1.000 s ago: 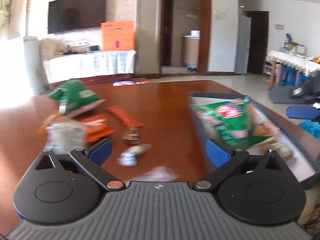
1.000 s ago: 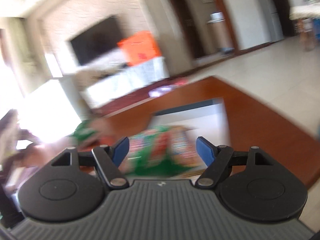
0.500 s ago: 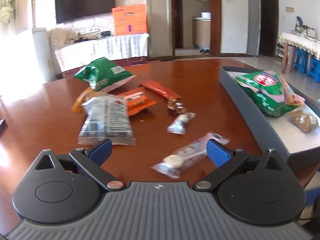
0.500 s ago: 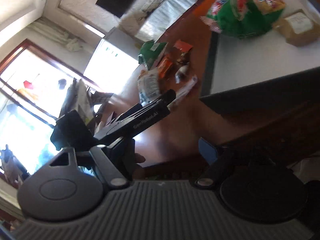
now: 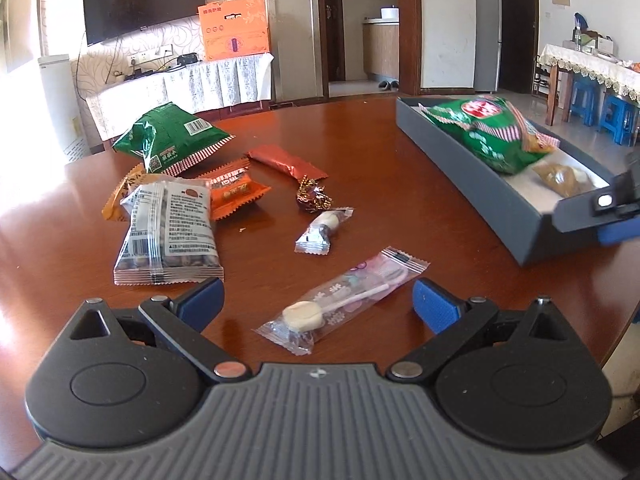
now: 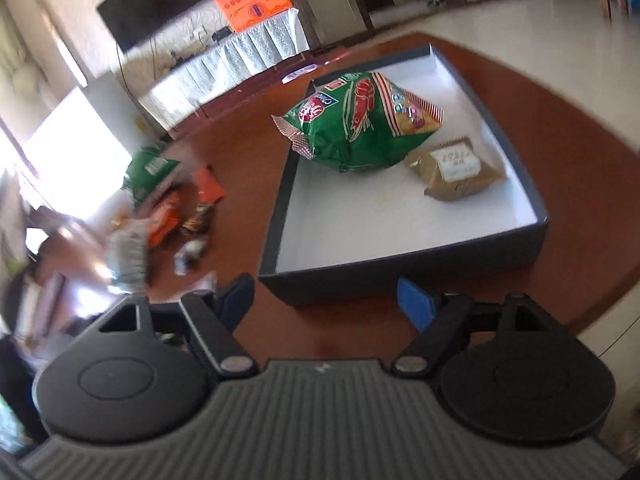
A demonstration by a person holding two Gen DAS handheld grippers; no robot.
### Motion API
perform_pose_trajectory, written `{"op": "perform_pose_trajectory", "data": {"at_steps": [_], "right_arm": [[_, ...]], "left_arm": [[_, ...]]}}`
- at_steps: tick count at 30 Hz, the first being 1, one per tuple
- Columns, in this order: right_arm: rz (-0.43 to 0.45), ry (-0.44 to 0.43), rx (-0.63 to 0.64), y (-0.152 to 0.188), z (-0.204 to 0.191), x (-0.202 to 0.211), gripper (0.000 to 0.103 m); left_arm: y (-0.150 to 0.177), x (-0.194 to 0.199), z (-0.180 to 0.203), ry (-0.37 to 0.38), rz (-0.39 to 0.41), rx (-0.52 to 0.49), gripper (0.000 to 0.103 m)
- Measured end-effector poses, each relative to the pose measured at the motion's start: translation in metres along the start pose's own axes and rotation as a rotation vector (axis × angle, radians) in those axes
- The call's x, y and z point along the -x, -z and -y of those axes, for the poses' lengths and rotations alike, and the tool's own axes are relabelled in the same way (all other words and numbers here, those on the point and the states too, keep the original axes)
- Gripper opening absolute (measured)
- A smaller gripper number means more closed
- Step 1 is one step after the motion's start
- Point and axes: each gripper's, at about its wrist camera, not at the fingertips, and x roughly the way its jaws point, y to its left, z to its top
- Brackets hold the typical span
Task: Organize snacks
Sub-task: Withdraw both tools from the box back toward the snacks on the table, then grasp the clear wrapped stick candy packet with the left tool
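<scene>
Polished wooden bench (image 5: 400,168): two snacks lie in the grey box (image 6: 280,208), a green chip bag (image 6: 360,124) and a tan packet (image 6: 456,168). Several snacks are left outside, including a lollipop (image 5: 340,300). Left tongs (image 5: 318,306) and right tongs (image 6: 326,300) stand released, empty.

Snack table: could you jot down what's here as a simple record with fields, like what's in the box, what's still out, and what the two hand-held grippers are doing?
surface: round wooden table
box: dark walls, white floor, open top
in box: big green snack bag; small tan packet
still on table: green bag, clear nut pack, orange packets, red bar, wrapped candies, lollipop
left hand-held gripper: open, the lollipop lies between its fingers
right hand-held gripper: open, empty, before the box
</scene>
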Motion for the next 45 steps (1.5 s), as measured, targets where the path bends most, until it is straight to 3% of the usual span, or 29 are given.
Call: {"op": "perform_pose_trajectory", "data": {"at_steps": [2, 6, 11, 12, 14, 15, 22, 31, 33, 35, 38, 45], "right_arm": [[0.011, 0.01, 0.049, 0.001, -0.006, -0.001, 0.081], [0.051, -0.09, 0.101, 0.014, -0.022, 0.004, 0.081], [0.069, -0.157, 0.163, 0.019, -0.032, 0.007, 0.08], [0.071, -0.165, 0.17, 0.02, -0.033, 0.008, 0.08], [0.066, -0.168, 0.188, 0.021, -0.033, 0.009, 0.08], [0.064, -0.164, 0.197, 0.021, -0.033, 0.01, 0.08], [0.065, -0.172, 0.21, 0.023, -0.033, 0.011, 0.08], [0.07, -0.193, 0.31, 0.015, -0.06, -0.003, 0.08], [0.066, -0.189, 0.381, 0.015, -0.076, -0.013, 0.067], [0.06, -0.197, 0.432, 0.013, -0.09, -0.021, 0.064], [0.057, -0.202, 0.498, 0.011, -0.108, -0.035, 0.046], [0.021, -0.162, 0.627, 0.007, -0.131, -0.069, 0.04]], "left_arm": [[-0.001, -0.001, 0.0, 0.001, -0.002, 0.0, 0.102], [-0.001, -0.003, 0.001, -0.003, -0.005, 0.0, 0.1], [-0.001, -0.004, -0.002, 0.019, 0.011, 0.025, 0.085], [-0.001, -0.005, -0.002, 0.025, 0.011, 0.031, 0.081], [-0.002, -0.004, -0.003, 0.037, 0.021, 0.039, 0.064], [-0.003, -0.004, -0.002, 0.041, 0.025, 0.038, 0.047], [-0.002, -0.001, 0.003, 0.04, 0.038, 0.024, 0.024], [0.006, 0.01, -0.012, -0.075, 0.025, 0.064, 0.022], [0.007, 0.012, -0.02, -0.102, 0.017, 0.075, 0.022], [0.008, 0.014, -0.026, -0.131, 0.009, 0.083, 0.022], [0.01, 0.016, -0.032, -0.155, 0.007, 0.08, 0.022], [0.011, 0.017, -0.035, -0.153, 0.006, 0.093, 0.023]]}}
